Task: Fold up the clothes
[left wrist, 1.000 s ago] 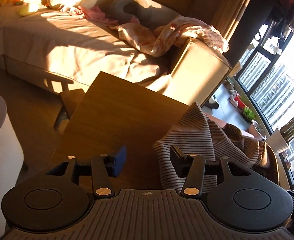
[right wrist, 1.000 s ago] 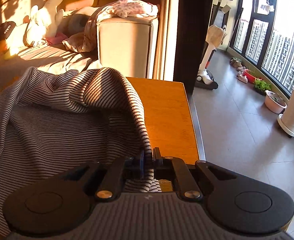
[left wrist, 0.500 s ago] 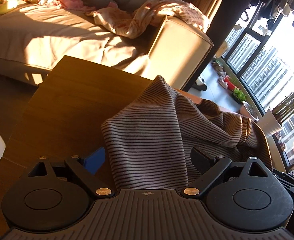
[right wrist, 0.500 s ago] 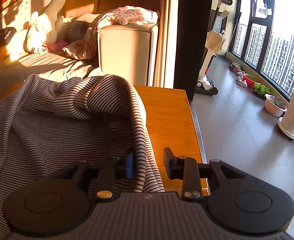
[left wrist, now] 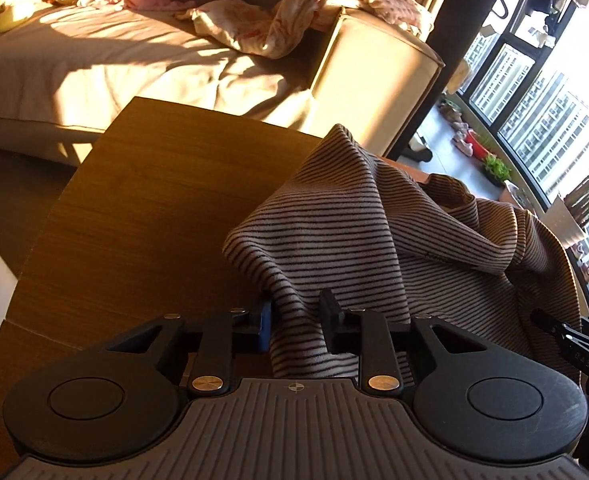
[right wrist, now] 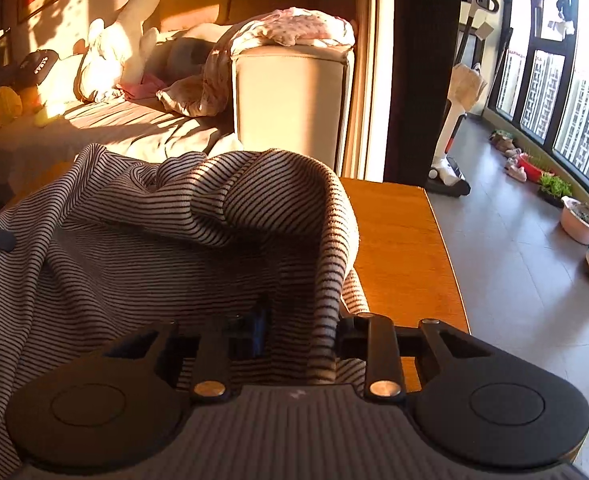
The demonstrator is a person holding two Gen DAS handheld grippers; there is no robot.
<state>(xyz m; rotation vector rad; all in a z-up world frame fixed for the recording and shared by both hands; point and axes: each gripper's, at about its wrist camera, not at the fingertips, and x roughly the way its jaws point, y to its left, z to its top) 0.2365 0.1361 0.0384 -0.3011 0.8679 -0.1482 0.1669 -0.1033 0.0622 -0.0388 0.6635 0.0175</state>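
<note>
A striped grey-and-black garment (left wrist: 374,240) lies bunched on the wooden table (left wrist: 154,208). My left gripper (left wrist: 296,326) has its jaws partly apart around a fold of the garment's near edge. In the right wrist view the same garment (right wrist: 154,248) rises in a hump. My right gripper (right wrist: 302,330) is open, with a hanging fold of the cloth between its fingers. The right gripper's tip shows at the right edge of the left wrist view (left wrist: 574,340).
A sofa (left wrist: 94,52) with blankets and pillows stands behind the table. The table's right edge (right wrist: 442,248) borders a grey floor with plant pots (right wrist: 580,220) and a vacuum (right wrist: 450,152) by the windows.
My right gripper was shut on the garment's edge and has opened. My left gripper moved onto the garment, opened wide, and has now narrowed around a fold.
</note>
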